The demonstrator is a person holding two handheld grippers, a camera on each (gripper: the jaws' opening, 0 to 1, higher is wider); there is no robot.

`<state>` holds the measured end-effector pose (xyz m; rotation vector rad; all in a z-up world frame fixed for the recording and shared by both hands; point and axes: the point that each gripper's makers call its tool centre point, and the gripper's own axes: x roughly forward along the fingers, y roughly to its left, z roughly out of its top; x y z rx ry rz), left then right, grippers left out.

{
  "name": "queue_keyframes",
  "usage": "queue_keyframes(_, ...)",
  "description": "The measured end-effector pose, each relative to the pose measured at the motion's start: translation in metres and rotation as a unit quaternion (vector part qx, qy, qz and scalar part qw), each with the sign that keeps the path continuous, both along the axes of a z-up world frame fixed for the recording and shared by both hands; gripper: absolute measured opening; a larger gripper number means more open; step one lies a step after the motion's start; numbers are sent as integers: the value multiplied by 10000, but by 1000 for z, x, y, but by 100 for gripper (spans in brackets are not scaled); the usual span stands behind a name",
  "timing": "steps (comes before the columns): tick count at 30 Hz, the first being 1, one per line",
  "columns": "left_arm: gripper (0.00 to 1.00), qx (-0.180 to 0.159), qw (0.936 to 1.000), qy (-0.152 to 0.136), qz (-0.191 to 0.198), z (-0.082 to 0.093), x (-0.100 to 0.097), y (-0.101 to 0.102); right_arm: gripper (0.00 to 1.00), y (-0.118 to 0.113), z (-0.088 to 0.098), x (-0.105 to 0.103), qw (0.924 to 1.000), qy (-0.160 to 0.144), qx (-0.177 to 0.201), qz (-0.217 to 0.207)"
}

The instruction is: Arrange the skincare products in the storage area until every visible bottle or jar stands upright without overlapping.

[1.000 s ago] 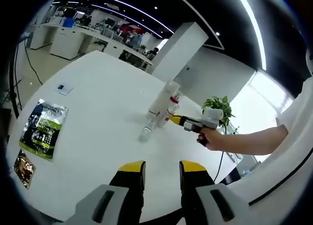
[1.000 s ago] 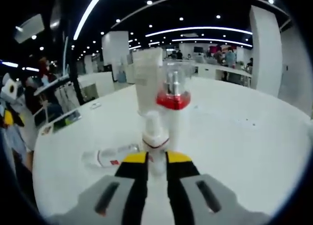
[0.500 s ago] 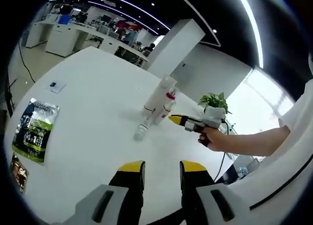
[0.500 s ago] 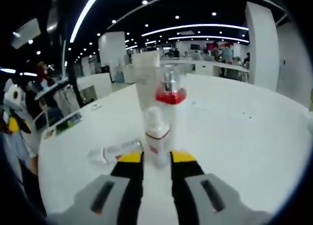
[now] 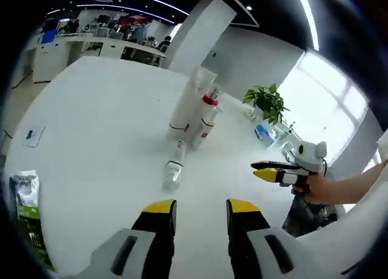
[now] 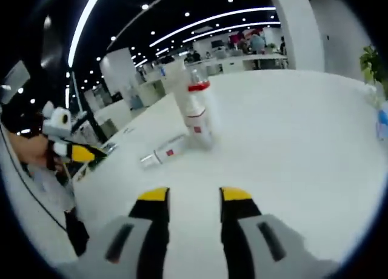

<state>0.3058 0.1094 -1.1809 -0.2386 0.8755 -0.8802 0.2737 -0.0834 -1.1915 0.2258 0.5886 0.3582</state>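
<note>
Three products stand upright close together on the white table (image 5: 91,109): a tall white tube (image 5: 187,106), a clear bottle with a red collar (image 5: 209,104) and a small white bottle (image 5: 203,132). A clear bottle (image 5: 174,170) lies on its side in front of them. In the right gripper view the same group shows as the tube (image 6: 176,79), red-collared bottle (image 6: 197,91), small bottle (image 6: 199,124) and lying bottle (image 6: 163,153). My left gripper (image 5: 200,209) is open and empty, short of the lying bottle. My right gripper (image 6: 194,197) is open and empty, well back from the group, and shows as the right gripper (image 5: 267,171) in a hand.
A potted plant (image 5: 267,100) and a blue packet (image 5: 264,132) sit at the table's far edge. A green pouch (image 5: 24,212) and a small card (image 5: 31,135) lie to the left. The left gripper (image 6: 76,153) shows held in a hand.
My right gripper opened off the small white bottle and drew well back; the bottle stays upright by the other two. The left gripper's view swung closer to the lying bottle.
</note>
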Motion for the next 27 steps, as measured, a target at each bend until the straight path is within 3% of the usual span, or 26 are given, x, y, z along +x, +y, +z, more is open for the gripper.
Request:
queue_keyframes(3, 36, 299, 9993, -107, -213, -16, 15, -9, 33, 4, 4, -22, 10000, 38, 52, -55)
queue_keyframes(5, 36, 320, 9987, -234, -329, -19, 21, -16, 32, 5, 7, -28, 9999, 13, 78, -96)
queue_keyframes(7, 36, 315, 9983, -303, -394, -22, 28, -24, 33, 10, 18, -34, 9994, -156, 273, -133)
queue_keyframes(11, 36, 564, 9953, -410, -677, -35, 39, -33, 36, 17, 28, -48, 9979, -117, 552, -316)
queue_keyframes(16, 36, 921, 9913, -226, -908, -53, 40, -32, 45, 22, 40, -59, 9954, -198, 801, -491)
queue_keyframes(20, 34, 1172, 9883, -206, -955, -65, 46, -30, 45, 20, 46, -68, 9943, -196, 831, -642)
queue_keyframes(27, 30, 1278, 9859, -292, -1039, -74, 56, -39, 44, 12, 50, -82, 9926, -207, 761, -925)
